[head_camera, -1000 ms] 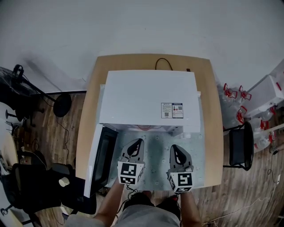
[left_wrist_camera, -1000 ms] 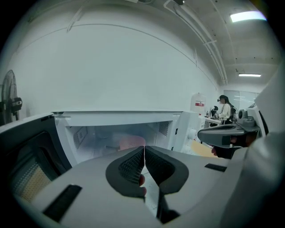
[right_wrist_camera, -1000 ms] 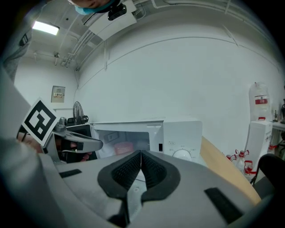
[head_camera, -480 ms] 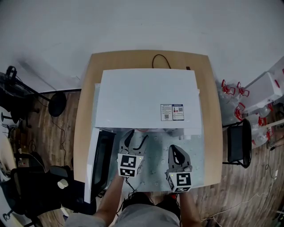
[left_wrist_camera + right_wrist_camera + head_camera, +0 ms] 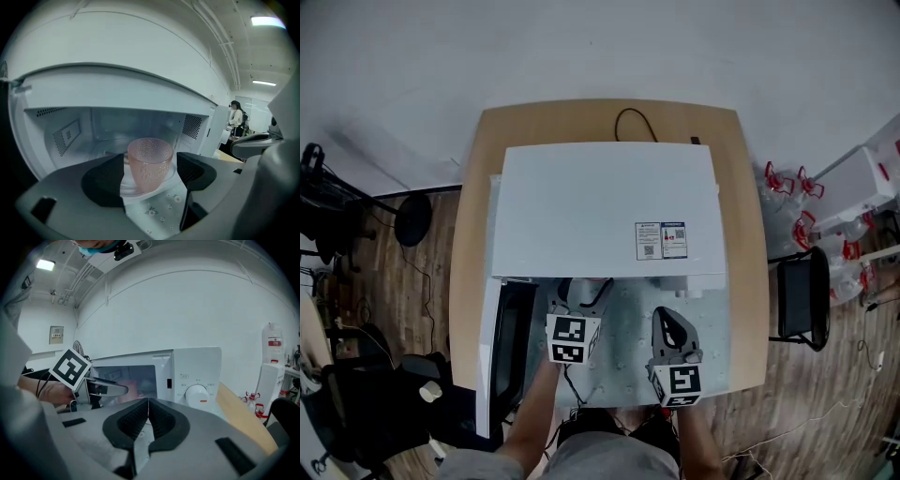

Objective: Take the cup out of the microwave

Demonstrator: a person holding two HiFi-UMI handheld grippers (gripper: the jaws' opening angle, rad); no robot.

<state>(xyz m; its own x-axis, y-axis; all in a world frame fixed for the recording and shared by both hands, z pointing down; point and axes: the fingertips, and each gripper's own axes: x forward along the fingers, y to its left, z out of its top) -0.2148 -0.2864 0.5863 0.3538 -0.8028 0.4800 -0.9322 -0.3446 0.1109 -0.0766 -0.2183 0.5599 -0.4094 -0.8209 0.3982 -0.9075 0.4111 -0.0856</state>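
The pink translucent cup with a dimpled wall stands upright at the lower centre of the left gripper view. It rests on the round glass turntable plate inside the cavity of the white microwave.

We judge that the cup is light and seems empty. Its wall looks thin, so it may bend or crack under a hard squeeze. We cannot tell whether it is plastic or glass. The dimples should help against slipping. The cup is narrower at the bottom, so we would take it at the middle of the wall, from both sides, with a gentle pinch.

The left gripper has just been opening its jaws, and they are spread wide. The cup shows in the gap between them, but the pads do not touch it.

The right gripper waits at the lower right of the head view with its jaws pressed together on nothing.

The microwave door hangs open at the lower left. A flowered cloth lies in front of the oven on the wooden table.
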